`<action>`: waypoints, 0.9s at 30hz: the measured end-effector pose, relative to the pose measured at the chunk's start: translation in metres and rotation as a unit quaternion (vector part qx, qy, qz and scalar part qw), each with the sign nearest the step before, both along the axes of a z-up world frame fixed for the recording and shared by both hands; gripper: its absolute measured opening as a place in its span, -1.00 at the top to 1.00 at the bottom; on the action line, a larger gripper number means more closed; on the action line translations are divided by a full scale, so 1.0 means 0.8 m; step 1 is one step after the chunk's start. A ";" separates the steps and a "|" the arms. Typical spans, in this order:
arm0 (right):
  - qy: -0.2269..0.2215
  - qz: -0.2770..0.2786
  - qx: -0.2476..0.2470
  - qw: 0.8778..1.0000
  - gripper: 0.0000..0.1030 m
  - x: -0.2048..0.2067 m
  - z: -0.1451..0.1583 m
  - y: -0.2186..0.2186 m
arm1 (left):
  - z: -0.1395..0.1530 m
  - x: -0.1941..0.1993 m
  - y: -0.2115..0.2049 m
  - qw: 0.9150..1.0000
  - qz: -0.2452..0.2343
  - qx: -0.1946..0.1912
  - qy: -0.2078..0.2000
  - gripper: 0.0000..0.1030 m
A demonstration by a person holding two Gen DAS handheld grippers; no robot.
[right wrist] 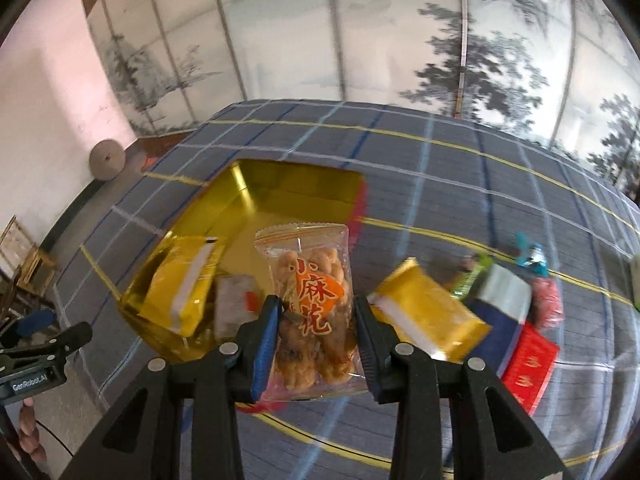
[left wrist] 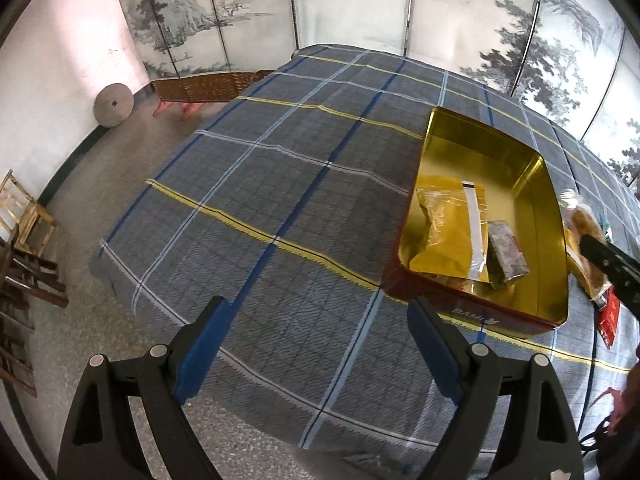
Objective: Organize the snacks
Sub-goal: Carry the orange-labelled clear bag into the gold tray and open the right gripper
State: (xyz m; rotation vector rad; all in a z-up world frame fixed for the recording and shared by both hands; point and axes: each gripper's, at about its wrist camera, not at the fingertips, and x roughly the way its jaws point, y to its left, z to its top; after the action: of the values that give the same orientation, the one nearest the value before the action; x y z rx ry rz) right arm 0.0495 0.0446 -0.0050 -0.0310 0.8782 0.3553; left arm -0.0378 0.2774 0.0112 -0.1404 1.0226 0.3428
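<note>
While the left gripper [left wrist: 320, 344] hangs over the near edge of the checked cloth [left wrist: 280, 184], its two blue-padded fingers [left wrist: 204, 344] stand wide apart with nothing between them. To its right sits the gold tin [left wrist: 548, 216], open on top, red on the outside. Inside the tin, at the near end, lie a yellow packet [left wrist: 444, 232] with a white strip and a small dark packet [left wrist: 506, 256] just beside it. Past the right wall of the tin, a black finger of the right gripper [left wrist: 612, 264] shows against a clear bag of twisted fried dough [left wrist: 580, 232]. A red packet [left wrist: 610, 320] lies on the cloth below it. A painted folding screen [left wrist: 360, 8] stands behind the table.

From the right wrist camera, the right gripper [right wrist: 316, 332] squeezes the bag of twisted fried dough [right wrist: 316, 280] between its blue pads. The bag stands up in the grip, with orange letters on the front. It is held over the near edge of the gold tin [right wrist: 280, 192], though the picture is blurry, so I cannot tell if it touches the rim. The yellow packet [right wrist: 176, 292] lies in the tin on the left. On the cloth to the right lie another yellow packet [right wrist: 428, 320], a silver and blue packet [right wrist: 504, 296], a green one [right wrist: 468, 278], a pink one [right wrist: 546, 304] and the red packet [right wrist: 528, 364]. The left gripper [right wrist: 44, 352] shows at the far left edge.
</note>
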 end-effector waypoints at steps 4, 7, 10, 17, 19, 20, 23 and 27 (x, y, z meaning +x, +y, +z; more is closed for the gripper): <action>0.003 0.010 -0.002 1.000 0.29 0.000 -0.007 0.020 | -0.001 -0.004 0.006 1.000 0.007 0.003 0.003 -0.70; 0.000 0.019 -0.008 1.000 0.29 0.001 -0.009 0.033 | -0.002 -0.007 0.009 1.000 0.011 0.005 0.007 -0.70; 0.003 0.026 -0.012 1.000 0.29 0.003 -0.013 0.046 | -0.004 -0.010 0.014 1.000 0.016 0.003 0.010 -0.70; 0.015 0.038 -0.015 0.999 0.29 0.010 -0.025 0.069 | -0.006 -0.013 0.017 1.000 0.018 0.002 0.015 -0.70; 0.013 0.038 -0.020 0.999 0.29 0.012 -0.026 0.073 | -0.006 -0.014 0.018 1.000 0.018 0.001 0.013 -0.71; 0.014 0.039 -0.022 0.999 0.29 0.014 -0.027 0.074 | -0.005 -0.016 0.018 1.000 0.018 0.000 0.012 -0.71; 0.023 0.035 -0.019 0.999 0.29 0.020 -0.034 0.075 | -0.003 -0.018 0.020 1.000 0.020 0.002 0.010 -0.71; 0.036 0.033 -0.011 0.999 0.29 0.024 -0.042 0.077 | -0.002 -0.017 0.022 1.000 0.024 0.004 0.011 -0.71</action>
State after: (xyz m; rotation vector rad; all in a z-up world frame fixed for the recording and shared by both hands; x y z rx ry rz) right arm 0.0691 0.1061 -0.0387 -0.0680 0.9547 0.4096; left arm -0.0515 0.2948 0.0095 -0.1552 1.0404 0.3918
